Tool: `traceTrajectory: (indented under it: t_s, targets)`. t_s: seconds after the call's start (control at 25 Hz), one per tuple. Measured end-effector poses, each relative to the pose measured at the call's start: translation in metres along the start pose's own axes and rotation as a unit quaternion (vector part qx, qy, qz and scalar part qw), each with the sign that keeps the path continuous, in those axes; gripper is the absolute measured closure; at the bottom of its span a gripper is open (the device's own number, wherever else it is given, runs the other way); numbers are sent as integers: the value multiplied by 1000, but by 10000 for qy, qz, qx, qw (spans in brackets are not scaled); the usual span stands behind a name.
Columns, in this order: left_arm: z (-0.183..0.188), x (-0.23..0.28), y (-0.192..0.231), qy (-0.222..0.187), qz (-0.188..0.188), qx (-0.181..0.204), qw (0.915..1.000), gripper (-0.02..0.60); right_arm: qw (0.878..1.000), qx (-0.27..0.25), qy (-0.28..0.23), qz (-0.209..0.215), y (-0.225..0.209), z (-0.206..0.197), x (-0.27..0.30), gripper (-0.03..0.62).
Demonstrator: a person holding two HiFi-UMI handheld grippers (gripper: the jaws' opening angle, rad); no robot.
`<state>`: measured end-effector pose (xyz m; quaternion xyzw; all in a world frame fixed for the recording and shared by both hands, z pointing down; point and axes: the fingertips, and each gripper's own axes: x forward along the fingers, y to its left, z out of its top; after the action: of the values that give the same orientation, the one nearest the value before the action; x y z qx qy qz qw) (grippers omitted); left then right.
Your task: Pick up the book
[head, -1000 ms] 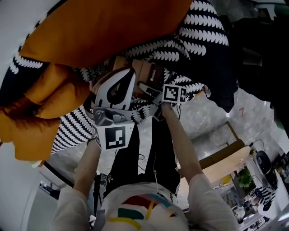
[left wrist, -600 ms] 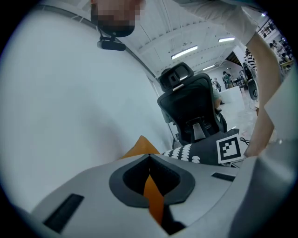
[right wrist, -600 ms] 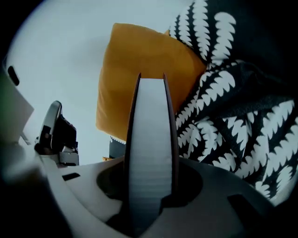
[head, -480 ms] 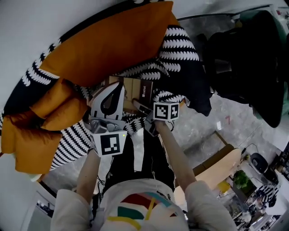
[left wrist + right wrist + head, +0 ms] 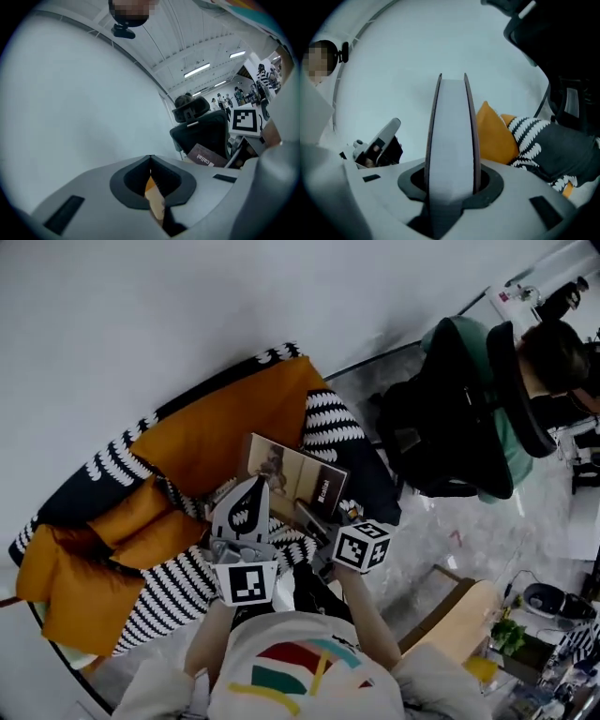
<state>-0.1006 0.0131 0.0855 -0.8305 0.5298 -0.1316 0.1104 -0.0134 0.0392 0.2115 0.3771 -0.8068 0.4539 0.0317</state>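
Observation:
The book (image 5: 292, 480), tan cover with a dark strip along one edge, hangs in the air above the sofa, held from both sides. My left gripper (image 5: 251, 491) is shut on the cover's thin left edge (image 5: 155, 202). My right gripper (image 5: 307, 514) grips the book's near right part. In the right gripper view its jaws have closed a little further and now press on the thick white page block (image 5: 452, 136). The left gripper view also shows the book's dark corner (image 5: 205, 157) and the right gripper's marker cube (image 5: 245, 120).
Below lies a sofa (image 5: 216, 442) with orange cushions and a black-and-white patterned cover (image 5: 169, 592). A black office chair (image 5: 450, 437) with a seated person stands at the right. A wooden board (image 5: 459, 620) and cluttered floor lie at the lower right. A pale wall (image 5: 141, 324) is behind.
Both grippers have risen together with the book, which has come up off the sofa. The sofa now lies much farther below, and the right gripper has rolled.

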Motion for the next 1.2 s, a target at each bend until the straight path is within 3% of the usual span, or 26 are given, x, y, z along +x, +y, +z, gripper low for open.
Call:
traceTrajectory:
  t_s: [0.16, 0.36, 0.56, 0.68, 0.92, 1.2]
  targets:
    - [36, 4, 9, -406, 81, -290, 9987, 575, 9952, -507, -839, -73, 29, 48, -40, 439]
    - [70, 10, 12, -721, 64, 29, 9974, 575, 9821, -1047, -1465, -555, 46, 75, -89, 439]
    - [97, 37, 22, -1226, -67, 357, 9918, 575, 9647, -1848, -1736, -715, 61, 94, -91, 439]
    - [93, 40, 6, -1146, -144, -131, 9932, 574, 9585, -2210, -1659, -699, 68, 93, -93, 439]
    - [120, 51, -36, -1247, -670, 77, 9899, 575, 9487, -2335, -1977, -801, 68, 112, -115, 439]
    - [124, 50, -54, -1253, -854, -35, 9884, 575, 9483, -2164, -1982, -1207, 49, 106, -132, 439]
